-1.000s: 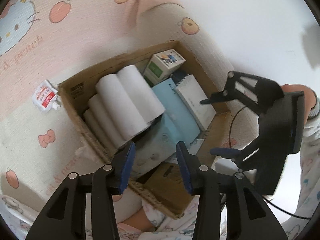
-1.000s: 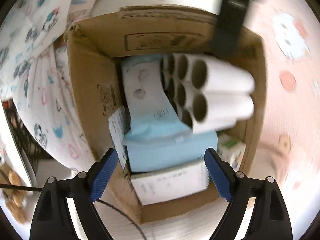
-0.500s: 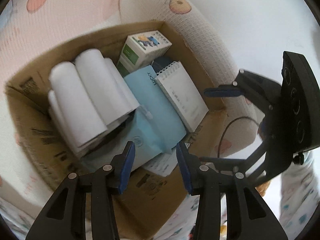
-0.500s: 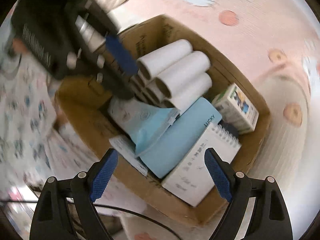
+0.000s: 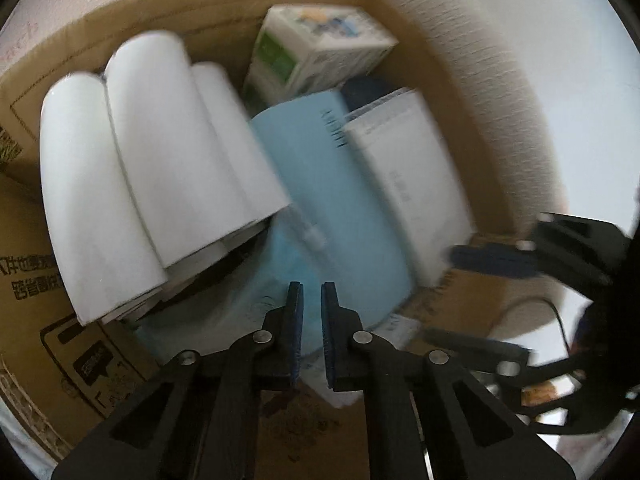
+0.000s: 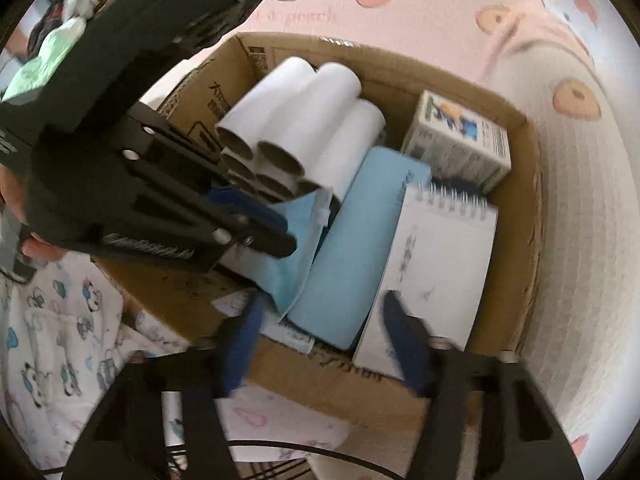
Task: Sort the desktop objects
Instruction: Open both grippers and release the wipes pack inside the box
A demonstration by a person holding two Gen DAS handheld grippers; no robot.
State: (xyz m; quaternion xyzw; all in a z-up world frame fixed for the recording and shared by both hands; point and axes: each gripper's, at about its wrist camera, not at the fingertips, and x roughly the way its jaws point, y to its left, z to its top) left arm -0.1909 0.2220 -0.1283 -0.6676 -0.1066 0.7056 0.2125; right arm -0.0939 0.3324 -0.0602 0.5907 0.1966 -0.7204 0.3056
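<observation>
A cardboard box (image 6: 516, 216) holds a bundle of white paper rolls (image 5: 136, 184), a light blue pouch and folder (image 5: 336, 208), a white spiral notepad (image 6: 436, 264) and a small white-green carton (image 5: 316, 56). My left gripper (image 5: 312, 296) hovers low over the blue pouch with its jaws nearly closed and nothing between them; it also shows in the right wrist view (image 6: 264, 228). My right gripper (image 6: 320, 316) is open over the box's near edge, above the notepad and blue folder, and it shows in the left wrist view (image 5: 472, 296).
The box sits on pink cartoon-print bedding (image 6: 440, 12). A white patterned cloth (image 6: 64, 320) lies near the box's front. A black cable (image 5: 556, 312) trails at the right. A green-white packet (image 6: 44, 60) lies at the far left.
My left gripper has dropped into the box toward the blue pouch and its jaws have narrowed from wide open to almost closed. My right gripper has moved lower over the notepad.
</observation>
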